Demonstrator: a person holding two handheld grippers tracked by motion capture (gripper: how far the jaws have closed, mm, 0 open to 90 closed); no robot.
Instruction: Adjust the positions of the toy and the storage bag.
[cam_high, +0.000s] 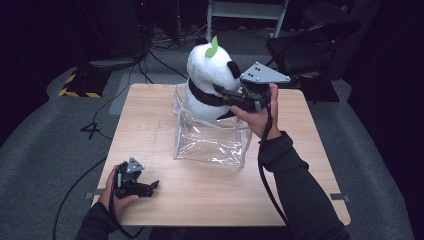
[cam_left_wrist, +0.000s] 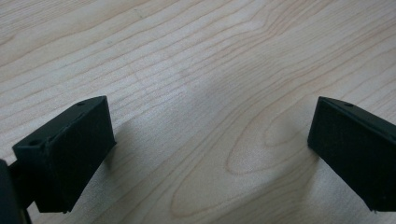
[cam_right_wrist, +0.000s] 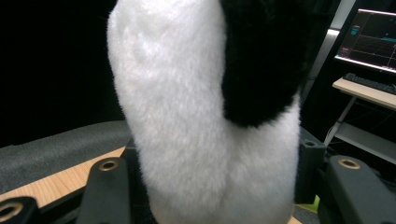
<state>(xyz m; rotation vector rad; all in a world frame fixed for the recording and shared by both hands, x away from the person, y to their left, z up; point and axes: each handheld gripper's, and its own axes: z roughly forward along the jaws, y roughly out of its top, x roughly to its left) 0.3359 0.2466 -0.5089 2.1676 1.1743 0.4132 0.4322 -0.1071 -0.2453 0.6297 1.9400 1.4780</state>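
Observation:
A white and black plush panda (cam_high: 206, 75) with a green leaf (cam_high: 212, 47) on its head is held upright, its lower body inside the open top of a clear plastic bag (cam_high: 212, 142) standing on the wooden table (cam_high: 300, 150). My right gripper (cam_high: 226, 96) comes in from the right and is shut on the panda's side. In the right gripper view, white and black fur (cam_right_wrist: 187, 116) is pressed between the jaws of that gripper (cam_right_wrist: 215, 191). My left gripper (cam_high: 149, 187) rests low at the table's front left corner. Its jaws stand wide apart over bare wood (cam_left_wrist: 210, 154).
A dark chair (cam_high: 310, 45) and a white frame (cam_high: 247, 12) stand behind the table, with cables on the grey floor at the back left. A lit monitor (cam_right_wrist: 373, 37) on a desk appears in the right gripper view. Bare wood lies in front of the bag.

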